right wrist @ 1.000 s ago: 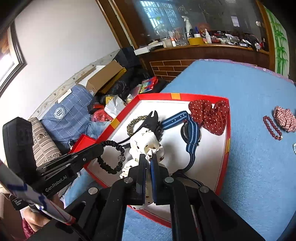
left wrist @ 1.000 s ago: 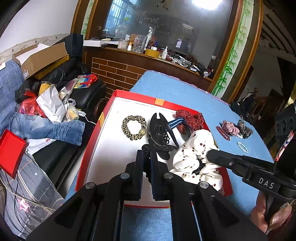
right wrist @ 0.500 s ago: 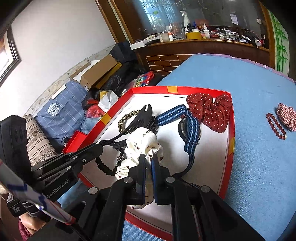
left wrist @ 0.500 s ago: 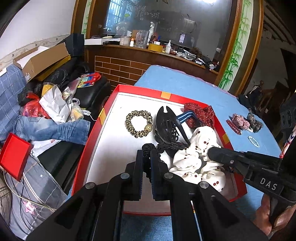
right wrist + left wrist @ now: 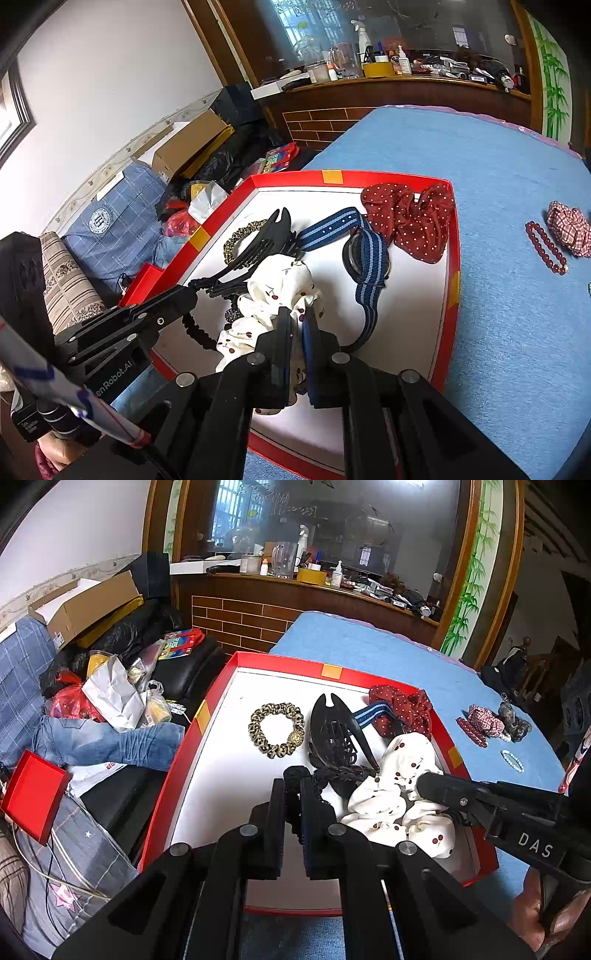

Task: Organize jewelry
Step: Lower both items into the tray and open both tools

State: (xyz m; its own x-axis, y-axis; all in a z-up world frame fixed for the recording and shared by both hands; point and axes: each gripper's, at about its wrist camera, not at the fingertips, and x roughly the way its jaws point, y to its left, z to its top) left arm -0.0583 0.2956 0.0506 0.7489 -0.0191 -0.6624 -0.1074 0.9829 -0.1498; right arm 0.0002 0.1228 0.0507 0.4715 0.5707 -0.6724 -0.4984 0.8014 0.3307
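Note:
A red-rimmed white tray (image 5: 207,716) (image 5: 455,258) lies on the blue table. My left gripper (image 5: 293,786) (image 5: 190,291) is shut on a black beaded bracelet (image 5: 195,332) (image 5: 295,773), low over the tray's near part. My right gripper (image 5: 297,317) (image 5: 424,786) is shut on a white cherry-print scrunchie (image 5: 280,280) (image 5: 399,775) that rests in the tray. The tray also holds a leopard scrunchie (image 5: 275,729), a black hair claw (image 5: 332,731), a blue striped watch (image 5: 365,254) and a red dotted scrunchie (image 5: 410,221).
On the blue table (image 5: 517,314) right of the tray lie a red bead bracelet (image 5: 545,247), a plaid scrunchie (image 5: 569,227), a dark scrunchie (image 5: 513,720) and a pale blue bead bracelet (image 5: 512,760). A cluttered sofa (image 5: 92,716) stands left of the table.
Both grippers have come lower into the tray with their loads. The black bracelet, hanging free a second ago, now touches the tray, and the white scrunchie has settled flatter.

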